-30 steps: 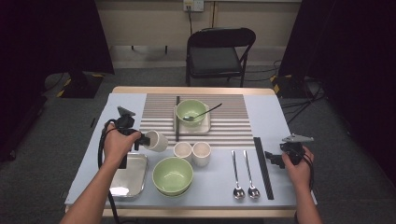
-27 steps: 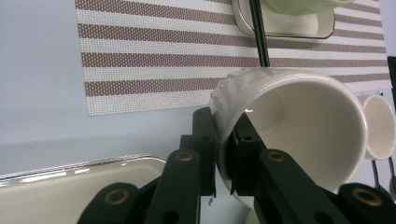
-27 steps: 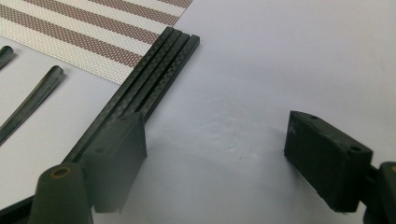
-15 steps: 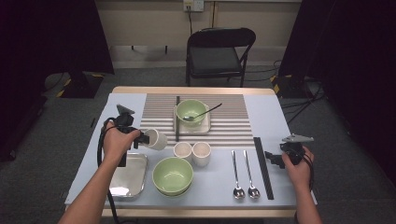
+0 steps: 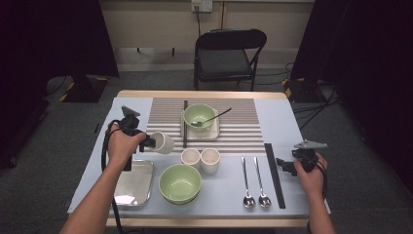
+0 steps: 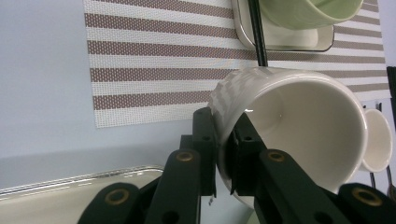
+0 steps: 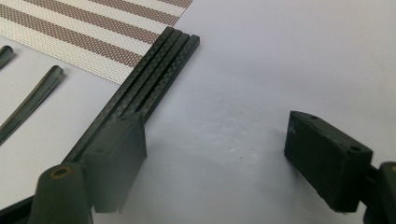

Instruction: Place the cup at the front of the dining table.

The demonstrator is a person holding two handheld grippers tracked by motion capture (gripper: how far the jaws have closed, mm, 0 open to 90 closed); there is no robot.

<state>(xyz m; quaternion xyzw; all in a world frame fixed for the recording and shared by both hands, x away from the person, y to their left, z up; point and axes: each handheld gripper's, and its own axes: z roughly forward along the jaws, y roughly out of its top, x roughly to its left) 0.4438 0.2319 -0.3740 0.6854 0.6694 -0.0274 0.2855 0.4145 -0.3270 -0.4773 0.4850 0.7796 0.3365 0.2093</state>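
The left gripper view revealed the left gripper (image 6: 223, 154) pinching the white cup's (image 6: 299, 126) rim; the cup lay sideways, mouth facing the two cups (image 5: 200, 160). The right gripper (image 7: 215, 158) stood open.

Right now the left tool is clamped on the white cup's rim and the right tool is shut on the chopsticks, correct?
Not quite. The right tool stands open beside the black chopsticks, as the right gripper view shows. The left tool does clamp the white cup by its rim.

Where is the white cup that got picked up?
In the high view, the white ceramic cup hangs tipped sideways in the left gripper, above the table's left side, beside the silver metal tray.
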